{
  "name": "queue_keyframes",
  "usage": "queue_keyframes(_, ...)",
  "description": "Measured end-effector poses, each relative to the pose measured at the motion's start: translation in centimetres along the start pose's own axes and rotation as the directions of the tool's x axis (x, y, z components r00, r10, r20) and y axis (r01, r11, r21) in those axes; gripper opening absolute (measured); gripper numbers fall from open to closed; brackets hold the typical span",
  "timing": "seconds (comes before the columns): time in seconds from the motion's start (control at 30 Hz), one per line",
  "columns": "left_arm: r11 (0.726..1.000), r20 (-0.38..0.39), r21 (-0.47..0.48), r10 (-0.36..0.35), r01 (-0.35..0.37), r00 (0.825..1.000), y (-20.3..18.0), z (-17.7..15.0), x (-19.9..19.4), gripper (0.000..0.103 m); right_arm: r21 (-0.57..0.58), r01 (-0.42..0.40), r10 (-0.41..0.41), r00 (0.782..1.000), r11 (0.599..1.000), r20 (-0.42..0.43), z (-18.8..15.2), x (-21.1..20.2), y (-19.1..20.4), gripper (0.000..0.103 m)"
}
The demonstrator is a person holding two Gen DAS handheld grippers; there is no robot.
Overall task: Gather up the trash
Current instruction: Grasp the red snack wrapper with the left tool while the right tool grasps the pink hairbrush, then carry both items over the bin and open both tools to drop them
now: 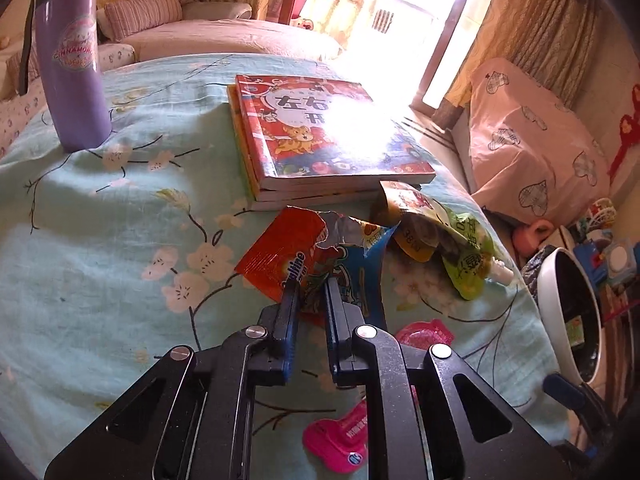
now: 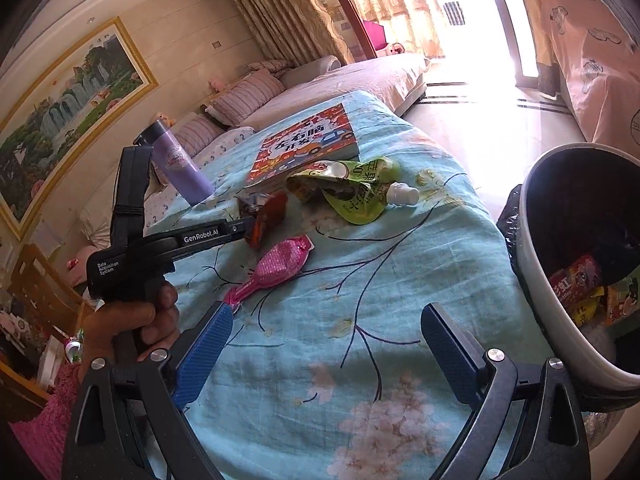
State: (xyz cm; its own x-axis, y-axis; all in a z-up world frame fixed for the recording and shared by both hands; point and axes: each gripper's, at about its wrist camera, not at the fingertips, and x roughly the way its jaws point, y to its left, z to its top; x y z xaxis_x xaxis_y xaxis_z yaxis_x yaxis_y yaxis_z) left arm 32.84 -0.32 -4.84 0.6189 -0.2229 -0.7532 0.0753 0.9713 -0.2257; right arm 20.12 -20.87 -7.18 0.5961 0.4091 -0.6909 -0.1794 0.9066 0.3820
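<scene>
My left gripper (image 1: pixel 312 289) is shut on a torn orange and blue snack wrapper (image 1: pixel 280 258) that lies on the floral blue cloth. From the right wrist view the same left gripper (image 2: pixel 250 226) pinches that orange wrapper (image 2: pixel 270 210), with a hand around its handle. A green spouted drink pouch (image 1: pixel 460 248) (image 2: pixel 356 192) lies just beyond, against the books. A pink foil wrapper (image 1: pixel 424 334) (image 2: pixel 280 264) rests nearer, partly under the left gripper. My right gripper (image 2: pixel 330 316) stands open over bare cloth, its left finger beside the pink wrapper's tail.
A white trash bin (image 2: pixel 536 292) (image 1: pixel 558 300) with wrappers inside stands off the table's right edge. A stack of picture books (image 1: pixel 320 132) (image 2: pixel 304 148) and a purple bottle (image 1: pixel 72 60) (image 2: pixel 180 164) sit farther back. Sofas and cushions surround the table.
</scene>
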Motion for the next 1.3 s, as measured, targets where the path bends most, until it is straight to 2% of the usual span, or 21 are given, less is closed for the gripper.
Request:
queue_keyframes(0.13, 1.0, 0.011, -0.009, -0.014, 0.014, 1.0, 1.0, -0.5, -1.2, 0.004, 0.002, -0.038, 0.038, 0.999, 0.999, -0.031, 0.7, 2.0, 0.9, 0.093)
queue_keyframes(0.2, 0.999, 0.018, -0.028, -0.022, 0.023, 1.0, 1.9, -0.8, -2.2, 0.004, 0.002, -0.04, 0.04, 0.998, 0.999, -0.052, 1.1, 3.1, 1.4, 0.086)
queue_keyframes(0.27, 0.998, 0.03, -0.049, -0.033, 0.035, 0.999, 3.0, -1.5, -3.5, 0.004, 0.002, -0.046, 0.046, 0.996, 0.999, -0.076, 1.5, 4.5, 1.9, 0.073)
queue_keyframes(0.4, 0.995, 0.048, -0.078, -0.055, 0.059, 0.997, 4.8, -3.0, -5.8, 0.004, 0.006, -0.029, 0.029, 0.994, 1.0, -0.106, 1.9, 6.5, 2.5, 0.067)
queue_keyframes(0.47, 0.994, 0.051, -0.089, -0.064, 0.069, 0.997, 5.6, -3.9, -6.8, 0.004, 0.018, -0.012, 0.014, 0.993, 1.0, -0.12, 1.9, 7.5, 2.6, 0.059)
queue_keyframes(0.63, 0.985, 0.044, -0.137, -0.101, 0.106, 0.994, 7.2, -6.3, -8.4, 0.004, -0.016, 0.052, -0.053, 0.993, 0.999, -0.109, 2.0, 8.5, 3.9, 0.059)
queue_keyframes(0.7, 0.982, 0.041, -0.147, -0.111, 0.116, 0.993, 7.6, -6.8, -8.7, 0.004, -0.037, 0.074, -0.078, 0.991, 0.997, -0.11, 2.0, 8.8, 4.6, 0.051)
queue_keyframes(0.73, 0.981, 0.038, -0.15, -0.117, 0.122, 0.992, 7.7, -7.1, -8.8, 0.004, -0.047, 0.079, -0.084, 0.99, 0.996, -0.116, 1.9, 8.9, 4.9, 0.04)
queue_keyframes(0.87, 0.979, 0.019, -0.153, -0.132, 0.134, 0.991, 7.8, -7.9, -9.0, 0.004, -0.047, 0.059, -0.064, 0.992, 0.997, -0.109, 1.8, 9.0, 5.8, 0.022)
queue_keyframes(0.93, 0.98, 0.013, -0.148, -0.134, 0.135, 0.991, 7.8, -8.4, -9.3, 0.004, -0.04, 0.042, -0.045, 0.995, 0.998, -0.091, 1.9, 8.7, 6.1, 0.017)
queue_keyframes(1.3, 0.983, 0.04, -0.127, -0.13, 0.134, 0.991, 7.1, -9.7, -11.9, 0.004, 0.012, -0.008, 0.008, 1.0, 1.0, -0.004, 1.5, 3.5, 5.7, 0.014)
